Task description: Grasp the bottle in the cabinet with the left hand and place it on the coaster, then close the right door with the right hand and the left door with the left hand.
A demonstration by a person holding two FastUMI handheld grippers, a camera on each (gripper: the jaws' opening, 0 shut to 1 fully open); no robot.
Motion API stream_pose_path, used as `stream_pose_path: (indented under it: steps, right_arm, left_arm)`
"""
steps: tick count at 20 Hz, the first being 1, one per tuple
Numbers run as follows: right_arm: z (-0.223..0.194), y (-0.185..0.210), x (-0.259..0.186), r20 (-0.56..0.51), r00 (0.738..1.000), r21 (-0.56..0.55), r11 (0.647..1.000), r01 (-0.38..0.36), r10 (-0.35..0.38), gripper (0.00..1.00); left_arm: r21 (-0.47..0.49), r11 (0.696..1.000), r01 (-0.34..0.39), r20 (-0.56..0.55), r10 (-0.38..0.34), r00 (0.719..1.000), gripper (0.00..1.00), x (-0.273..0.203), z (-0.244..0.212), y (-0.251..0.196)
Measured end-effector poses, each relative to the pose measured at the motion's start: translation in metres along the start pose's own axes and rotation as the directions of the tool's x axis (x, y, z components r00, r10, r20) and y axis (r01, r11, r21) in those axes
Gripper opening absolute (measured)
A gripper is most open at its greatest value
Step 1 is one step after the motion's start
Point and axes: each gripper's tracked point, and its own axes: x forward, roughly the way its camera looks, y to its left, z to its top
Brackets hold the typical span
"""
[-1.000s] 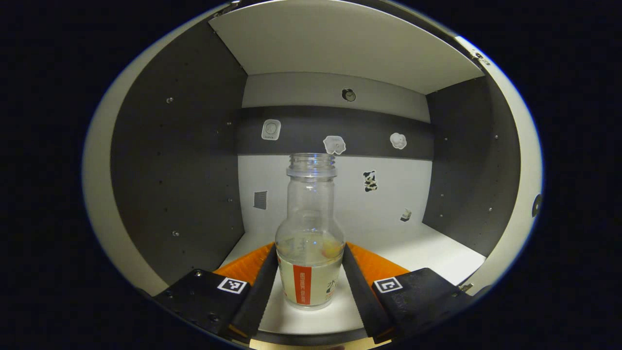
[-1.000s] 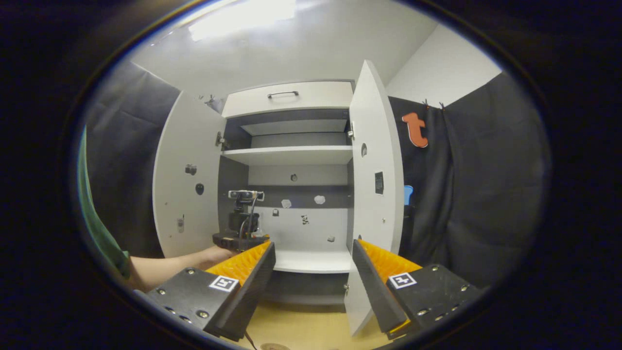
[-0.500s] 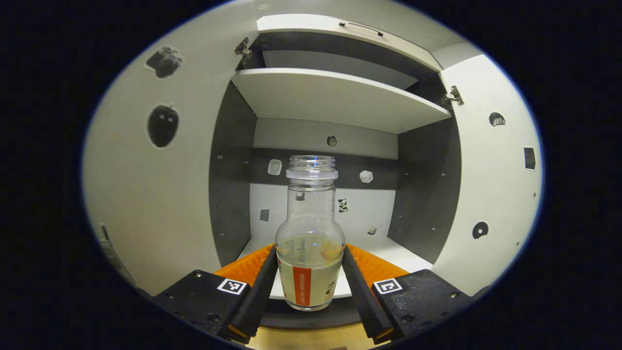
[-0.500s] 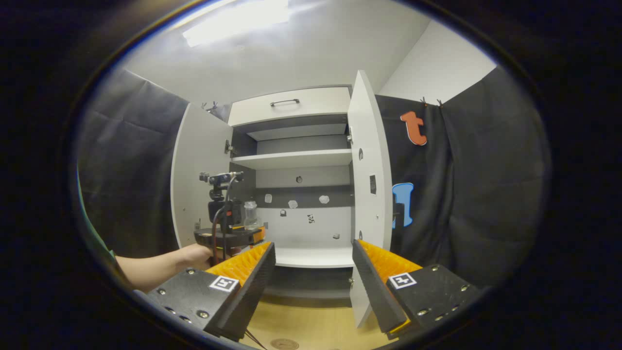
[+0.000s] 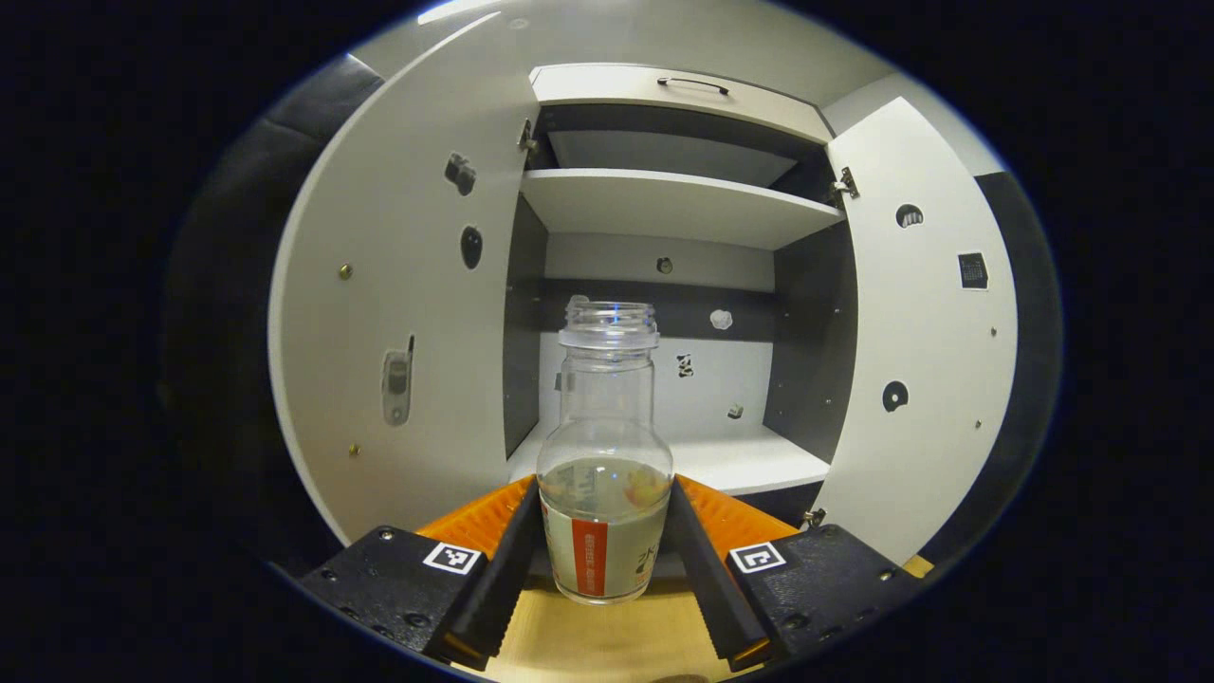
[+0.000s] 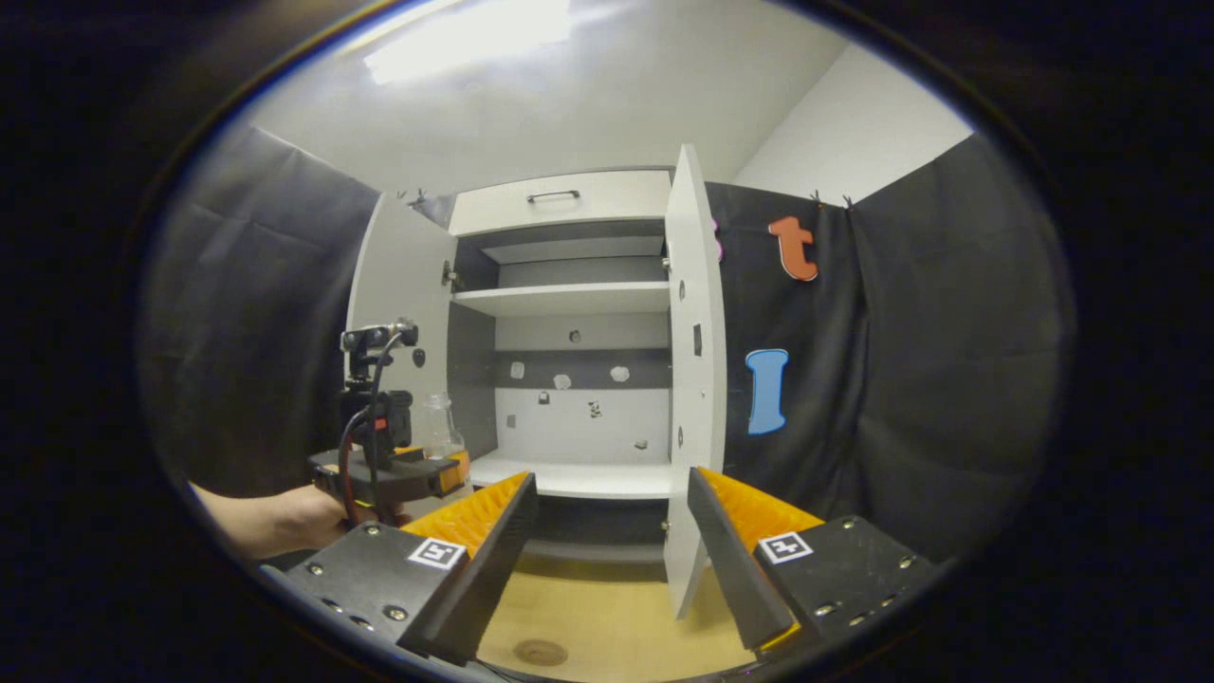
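Observation:
In the left gripper view a clear, capless bottle (image 5: 605, 474) with a white and red label sits between both fingers of my left gripper (image 5: 605, 550), which is shut on it and holds it upright in front of the open cabinet (image 5: 664, 204). In the right gripper view that same bottle (image 6: 438, 427) and left gripper (image 6: 417, 472) hang left of the cabinet opening, held by a hand (image 6: 285, 517). My right gripper (image 6: 612, 560) is open and holds nothing. A round brown coaster (image 6: 539, 652) lies on the wooden table below it. The left door (image 5: 408, 313) and the right door (image 6: 688, 379) stand open.
The white lower shelf (image 6: 579, 474) of the cabinet is bare; small stickers dot its back wall. A drawer with a handle (image 6: 555, 196) tops the cabinet. The wooden table (image 6: 607, 617) runs in front. Black cloth hangs on both sides.
My left gripper has pulled the bottle back out of the cabinet, from over the shelf to in front of the doors. My right gripper has backed off and turned, bringing the coaster into view.

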Motion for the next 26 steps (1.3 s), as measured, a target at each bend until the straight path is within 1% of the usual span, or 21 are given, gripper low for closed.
stream_pose_path:
  steps: [2, 6, 7, 8, 11, 13, 14, 15, 18, 19, 20, 22, 23, 24, 25, 26]
  right_arm:
    - [-0.01, 0.001, -0.007, -0.015, 1.0, 0.01, 1.0, -0.008, 0.009, 0.96]
    - [-0.038, 0.0, -0.014, -0.075, 0.997, 0.012, 1.0, -0.006, 0.007, 0.96]
    - [-0.045, -0.002, -0.013, -0.093, 0.996, 0.006, 1.0, 0.007, -0.006, 0.94]
    - [-0.048, -0.005, -0.012, -0.106, 0.994, 0.003, 1.0, 0.019, -0.018, 0.97]
    - [-0.05, -0.003, -0.005, -0.109, 0.994, 0.01, 1.0, 0.027, -0.026, 0.97]
    - [-0.052, 0.003, 0.001, -0.117, 0.993, 0.049, 0.999, 0.022, -0.016, 0.96]
    - [-0.053, 0.004, 0.005, -0.118, 0.993, 0.054, 0.998, 0.02, -0.013, 0.94]
    - [-0.055, 0.006, 0.008, -0.117, 0.993, 0.053, 0.998, 0.016, -0.009, 0.97]
    - [-0.067, 0.009, 0.022, -0.127, 0.992, 0.041, 0.999, 0.005, 0.0, 0.97]
    - [-0.07, 0.01, 0.028, -0.127, 0.992, 0.043, 0.999, 0.003, 0.003, 0.96]
    - [-0.073, 0.011, 0.034, -0.127, 0.992, 0.045, 0.999, 0.001, 0.005, 0.96]
    - [-0.084, 0.015, 0.045, -0.148, 0.989, 0.061, 0.998, 0.003, 0.006, 0.97]
    - [-0.089, 0.016, 0.051, -0.163, 0.987, 0.063, 0.998, 0.011, 0.0, 0.94]
    - [-0.093, 0.016, 0.055, -0.177, 0.984, 0.061, 0.998, 0.018, -0.007, 0.97]
    - [-0.094, 0.016, 0.059, -0.186, 0.983, 0.057, 0.998, 0.022, -0.011, 0.97]
    - [-0.094, 0.017, 0.061, -0.188, 0.982, 0.055, 0.998, 0.02, -0.01, 0.97]
  left_arm:
    - [-0.01, 1.0, 0.008, -0.017, -0.008, 1.0, 0.81, -0.014, -0.029, -0.008]
    - [-0.015, 0.999, 0.037, -0.069, -0.038, 0.997, 0.8, -0.04, -0.107, -0.027]
    - [-0.008, 0.999, 0.047, -0.088, -0.047, 0.995, 0.8, -0.046, -0.13, -0.032]
    - [0.0, 0.998, 0.058, -0.099, -0.058, 0.993, 0.81, -0.051, -0.148, -0.036]
    - [-0.014, 0.996, 0.087, -0.148, -0.088, 0.985, 0.81, -0.065, -0.207, -0.049]
    - [-0.003, 0.997, 0.075, -0.19, -0.074, 0.979, 0.81, -0.072, -0.241, -0.05]
    - [0.004, 0.996, 0.086, -0.19, -0.083, 0.978, 0.81, -0.075, -0.252, -0.053]
    - [0.011, 0.995, 0.097, -0.191, -0.093, 0.977, 0.81, -0.075, -0.264, -0.058]
    - [0.021, 0.99, 0.139, -0.21, -0.131, 0.969, 0.81, -0.078, -0.3, -0.073]
    - [0.02, 0.986, 0.167, -0.222, -0.158, 0.962, 0.81, -0.081, -0.313, -0.082]
    - [0.011, 0.978, 0.208, -0.23, -0.2, 0.952, 0.81, -0.082, -0.322, -0.094]
    - [-0.012, 0.968, 0.251, -0.28, -0.244, 0.928, 0.81, -0.09, -0.348, -0.108]
    - [-0.003, 0.966, 0.26, -0.301, -0.249, 0.921, 0.81, -0.092, -0.357, -0.11]
    - [0.03, 0.961, 0.275, -0.245, -0.259, 0.934, 0.82, -0.091, -0.349, -0.112]
    - [0.049, 0.951, 0.306, -0.22, -0.289, 0.932, 0.83, -0.089, -0.345, -0.121]
    - [0.092, 0.942, 0.322, -0.244, -0.292, 0.925, 0.81, -0.091, -0.351, -0.124]
